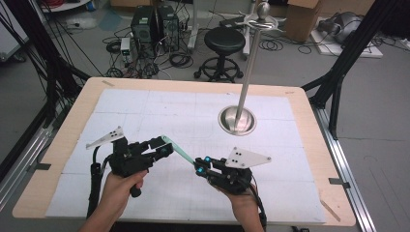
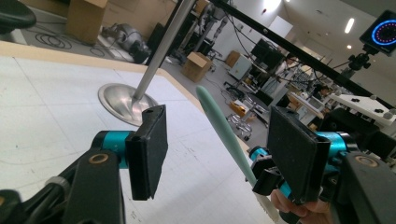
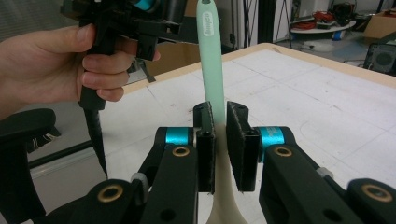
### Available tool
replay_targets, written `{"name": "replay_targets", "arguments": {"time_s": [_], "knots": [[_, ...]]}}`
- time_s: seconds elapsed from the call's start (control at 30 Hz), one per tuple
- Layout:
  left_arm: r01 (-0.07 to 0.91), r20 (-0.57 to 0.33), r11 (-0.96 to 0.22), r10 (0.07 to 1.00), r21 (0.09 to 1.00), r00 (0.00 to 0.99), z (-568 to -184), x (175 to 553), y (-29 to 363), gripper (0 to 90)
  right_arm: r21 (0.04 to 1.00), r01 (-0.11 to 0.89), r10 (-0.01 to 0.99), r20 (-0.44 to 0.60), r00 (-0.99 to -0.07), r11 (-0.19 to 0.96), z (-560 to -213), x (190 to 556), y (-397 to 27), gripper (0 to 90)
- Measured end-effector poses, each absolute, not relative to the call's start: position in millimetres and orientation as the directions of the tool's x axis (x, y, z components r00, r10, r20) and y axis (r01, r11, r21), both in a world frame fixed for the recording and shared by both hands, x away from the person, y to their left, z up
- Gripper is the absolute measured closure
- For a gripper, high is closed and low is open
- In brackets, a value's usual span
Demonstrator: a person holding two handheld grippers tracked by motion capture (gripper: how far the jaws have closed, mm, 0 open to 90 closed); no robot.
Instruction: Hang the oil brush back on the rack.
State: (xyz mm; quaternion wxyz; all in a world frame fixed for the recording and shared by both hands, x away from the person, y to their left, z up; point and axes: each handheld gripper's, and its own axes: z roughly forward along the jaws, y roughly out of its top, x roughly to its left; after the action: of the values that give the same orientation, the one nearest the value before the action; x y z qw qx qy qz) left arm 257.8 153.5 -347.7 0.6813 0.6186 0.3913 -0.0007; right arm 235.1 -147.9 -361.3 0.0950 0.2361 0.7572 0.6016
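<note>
Passing a slim mint-green utensil [image 1: 177, 147] from one hand-held gripper to the other, above a white-covered table [image 1: 145, 111]. The right gripper [image 1: 199, 167] has its jaws drawn narrow and clamped on the utensil near its cream-coloured lower end; in the right gripper view the pads [image 3: 205, 140] press on the shaft from both sides, and the green handle [image 3: 210, 56] rises straight out between them. From this grip the utensil slants up and across toward the left gripper [image 1: 162, 145], its free tip lying in the gap between that gripper's jaws. In the left gripper view the jaws stand partly apart, with the handle [image 2: 224, 130] between them and clear of both pads [image 2: 149, 149]; nothing is gripped on this side yet.

The step in hand, as judged, is the handover: the receiving gripper is lined up on the free end but has not taken hold. The next move calls for closing the left jaws squarely on the handle while the right grip keeps it steady, and releasing on the right only once the left hold is firm; a release too soon would likely drop the utensil onto the table. A steel stand [image 1: 237, 119] with a tall pole rests on the table well beyond both grippers.
</note>
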Motion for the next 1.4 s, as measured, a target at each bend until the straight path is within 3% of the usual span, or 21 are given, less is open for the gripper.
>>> {"name": "replay_targets", "arguments": {"time_s": [1.1, 1.4], "knots": [[0.541, -0.575, 0.211, 0.423, 0.814, 0.700, -349, 265, 141, 72.5, 0.957, 0.229, 0.475, 0.120, -0.872, 0.177, -361, 234, -143, 82.2], [0.537, -0.575, 0.215, 0.400, 0.816, 0.714, -349, 264, 141, 76.0, 0.956, 0.231, 0.469, 0.122, -0.875, 0.181, -362, 234, -142, 82.1]]}}
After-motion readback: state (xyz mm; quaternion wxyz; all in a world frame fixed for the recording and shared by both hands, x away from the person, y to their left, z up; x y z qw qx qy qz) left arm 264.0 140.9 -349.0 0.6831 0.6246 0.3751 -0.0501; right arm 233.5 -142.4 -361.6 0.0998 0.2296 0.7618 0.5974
